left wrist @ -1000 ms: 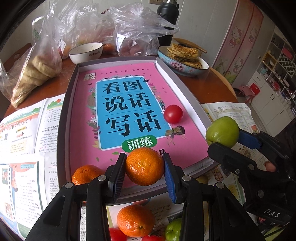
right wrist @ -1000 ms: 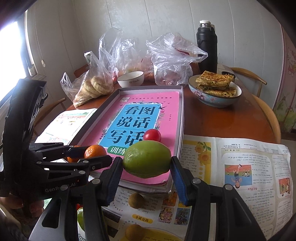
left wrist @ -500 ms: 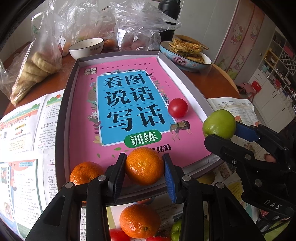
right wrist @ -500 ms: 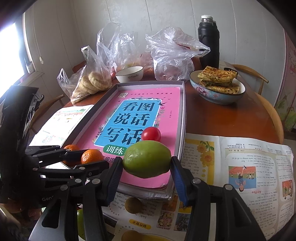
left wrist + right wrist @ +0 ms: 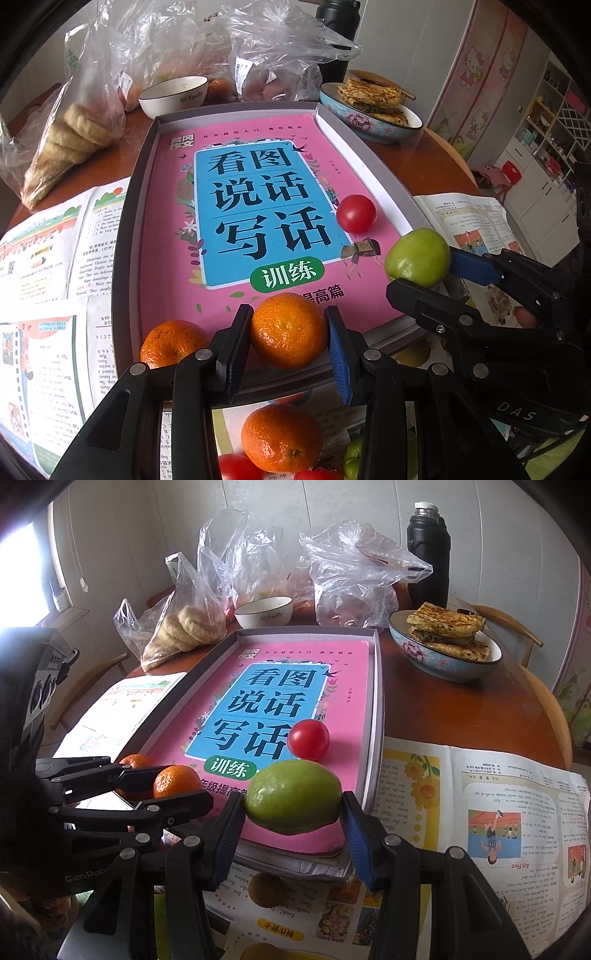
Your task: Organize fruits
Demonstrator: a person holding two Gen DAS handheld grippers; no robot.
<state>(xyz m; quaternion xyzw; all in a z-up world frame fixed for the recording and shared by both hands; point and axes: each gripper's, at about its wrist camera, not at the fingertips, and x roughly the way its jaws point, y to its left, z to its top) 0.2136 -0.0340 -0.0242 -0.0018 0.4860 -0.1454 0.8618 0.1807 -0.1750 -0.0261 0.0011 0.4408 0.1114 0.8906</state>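
Both grippers are loaded and hang over the near edge of the grey tray (image 5: 133, 206). The left gripper (image 5: 290, 350) is clamped on a mandarin (image 5: 288, 330), just beside another mandarin (image 5: 171, 343) lying at the tray's near left corner. The right gripper (image 5: 293, 812) pinches a green fruit (image 5: 293, 797), near the tomato (image 5: 308, 738) resting on the pink book (image 5: 295, 686). To set them down well, I'd lower each until it touches the book, then ease the pads apart slowly; round fruit rolls, so like should settle against like.
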